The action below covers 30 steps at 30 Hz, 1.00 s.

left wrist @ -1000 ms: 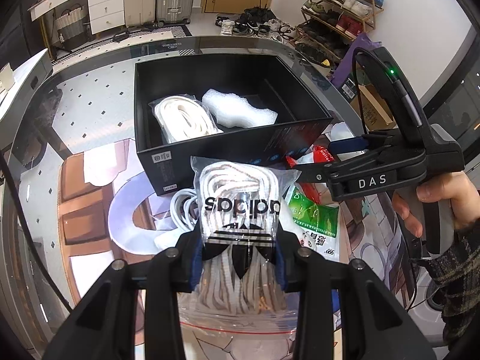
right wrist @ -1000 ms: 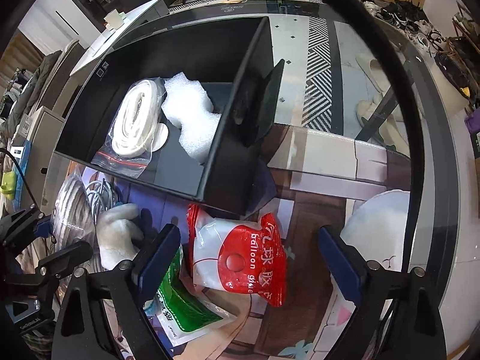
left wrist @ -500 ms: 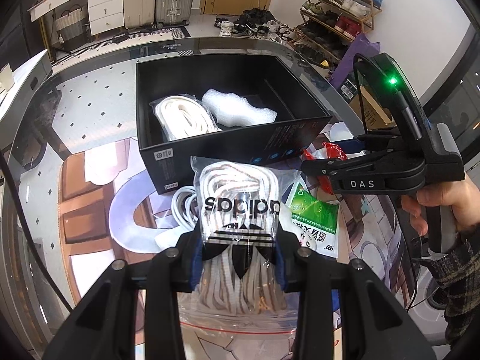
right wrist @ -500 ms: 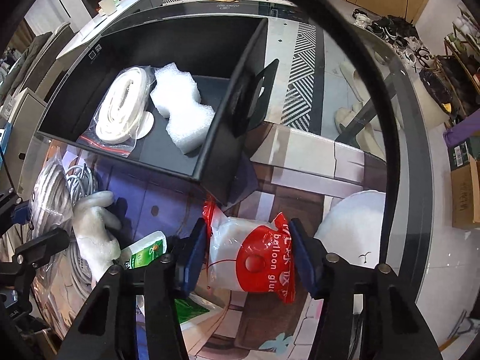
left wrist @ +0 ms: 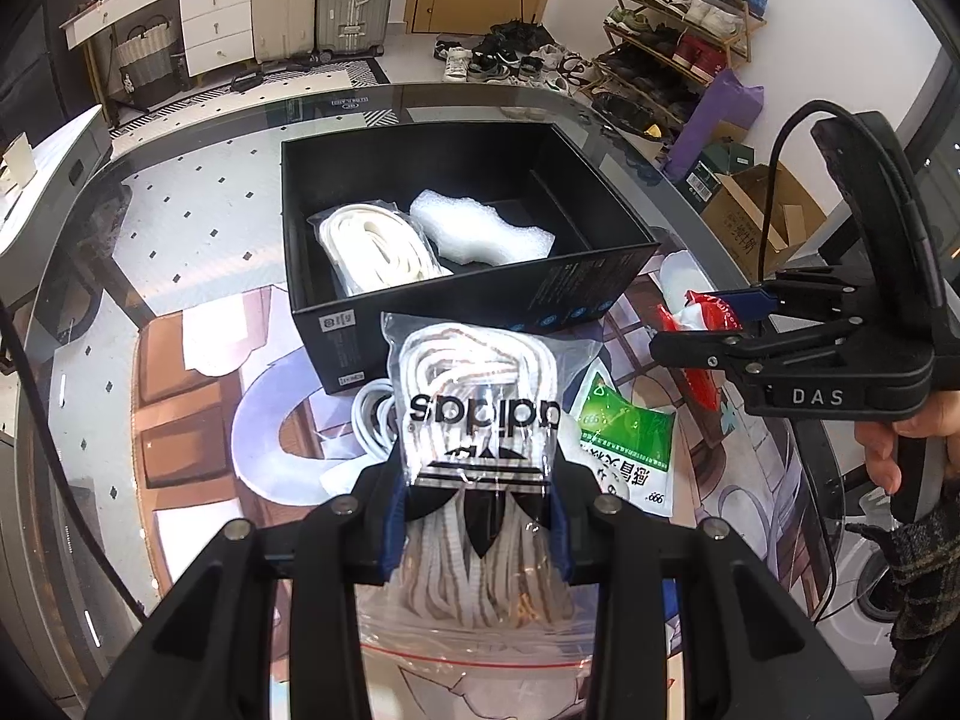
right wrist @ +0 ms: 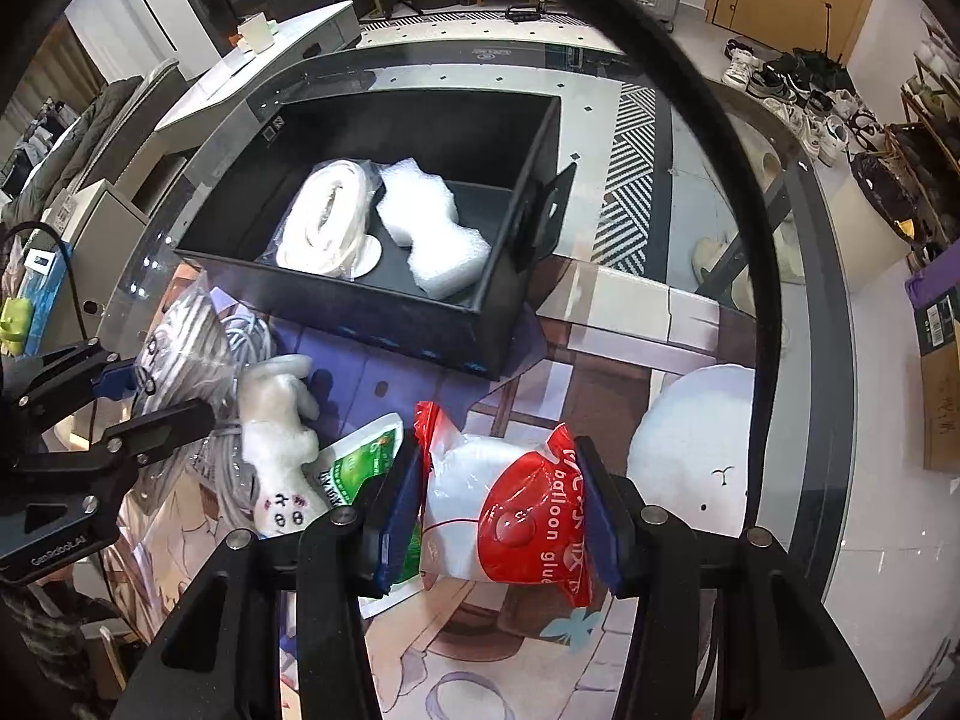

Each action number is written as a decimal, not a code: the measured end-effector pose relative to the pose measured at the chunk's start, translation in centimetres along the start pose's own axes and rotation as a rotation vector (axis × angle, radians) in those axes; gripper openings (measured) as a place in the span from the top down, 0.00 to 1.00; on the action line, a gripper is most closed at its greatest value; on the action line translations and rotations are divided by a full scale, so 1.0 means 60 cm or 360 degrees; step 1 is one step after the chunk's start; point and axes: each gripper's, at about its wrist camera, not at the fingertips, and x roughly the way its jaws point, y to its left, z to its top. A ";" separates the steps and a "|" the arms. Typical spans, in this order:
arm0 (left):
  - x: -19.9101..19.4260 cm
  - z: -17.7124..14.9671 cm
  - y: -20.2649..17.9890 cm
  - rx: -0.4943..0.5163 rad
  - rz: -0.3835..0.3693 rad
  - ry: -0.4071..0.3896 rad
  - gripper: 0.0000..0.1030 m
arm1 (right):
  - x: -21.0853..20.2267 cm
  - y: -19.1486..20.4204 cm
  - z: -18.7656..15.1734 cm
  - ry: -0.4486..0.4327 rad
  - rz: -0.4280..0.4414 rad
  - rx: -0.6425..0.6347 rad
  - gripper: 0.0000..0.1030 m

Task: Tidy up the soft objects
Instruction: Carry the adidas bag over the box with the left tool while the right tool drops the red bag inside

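Observation:
My left gripper (left wrist: pixel 477 525) is shut on a clear Adidas bag of white laces (left wrist: pixel 480 396), held above the table in front of the black box (left wrist: pixel 372 324). My right gripper (right wrist: pixel 498 510) is shut on a red and white balloon-glue bag (right wrist: pixel 510 516), lifted a little off the table; it shows at the right in the left wrist view (left wrist: pixel 714 324). The box (right wrist: pixel 384 306) holds a bagged white strap (right wrist: pixel 327 228) and a white foam piece (right wrist: pixel 432 240).
A green and white packet (left wrist: pixel 624 438), a white cable coil (left wrist: pixel 375 420) and a small white plush toy (right wrist: pixel 279 420) lie on the printed mat in front of the box. The glass table edge curves round on the right.
My right gripper closed on the red and white bag and lifted it slightly toward the box. My left gripper kept its hold on the lace bag, nearly still.

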 end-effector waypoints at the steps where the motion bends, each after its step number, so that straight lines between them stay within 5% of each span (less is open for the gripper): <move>1: -0.002 0.000 -0.001 0.0003 0.0004 -0.0004 0.66 | -0.006 0.005 -0.003 -0.0016 0.0006 -0.0005 0.52; 9: -0.017 0.006 -0.006 0.0012 0.0063 -0.0040 0.66 | -0.025 0.041 -0.012 -0.0045 0.0129 -0.0047 0.52; 30: -0.054 0.056 0.016 -0.0002 0.0183 -0.0135 0.66 | -0.086 0.048 0.047 -0.0199 0.0155 -0.0071 0.53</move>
